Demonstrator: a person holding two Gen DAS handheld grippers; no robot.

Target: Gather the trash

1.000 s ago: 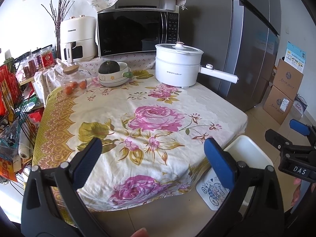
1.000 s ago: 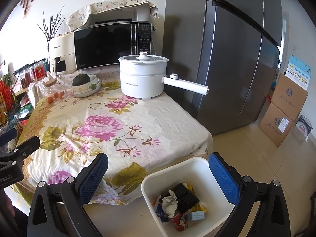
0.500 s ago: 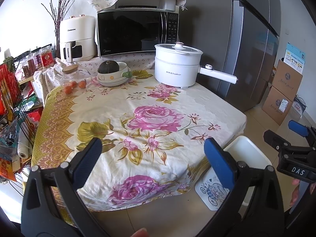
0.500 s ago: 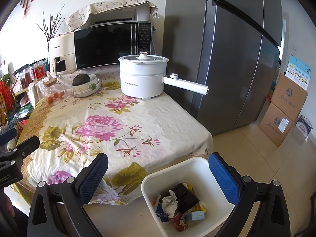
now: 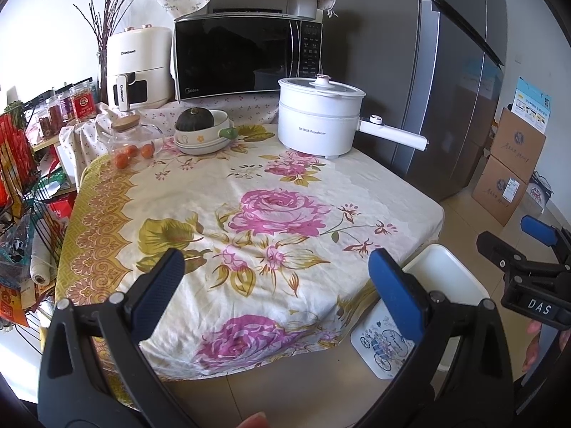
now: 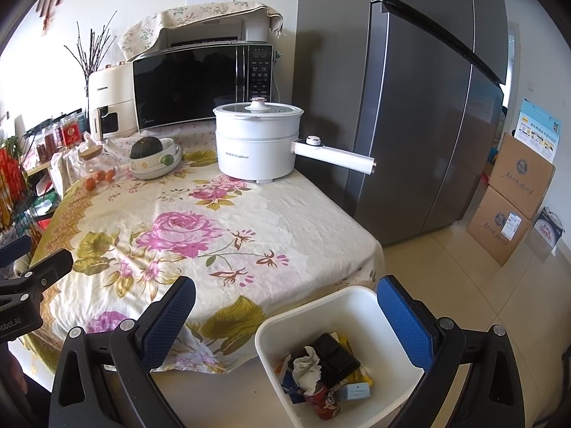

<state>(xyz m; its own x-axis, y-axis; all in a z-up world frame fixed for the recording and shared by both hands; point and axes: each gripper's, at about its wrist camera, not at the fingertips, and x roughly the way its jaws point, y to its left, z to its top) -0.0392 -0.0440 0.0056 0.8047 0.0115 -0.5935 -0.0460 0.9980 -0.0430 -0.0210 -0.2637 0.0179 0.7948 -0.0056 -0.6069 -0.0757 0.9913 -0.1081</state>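
Cream tablecloth [image 5: 271,192] with pink roses and a gold border; white bin [image 6: 342,306]; blue-padded black claws.

On my desk's floral cloth [image 5: 278,214], a white electric pot [image 5: 321,121] stands far right, a microwave [image 5: 246,57] behind, a grey fridge [image 6: 421,107] beside it.
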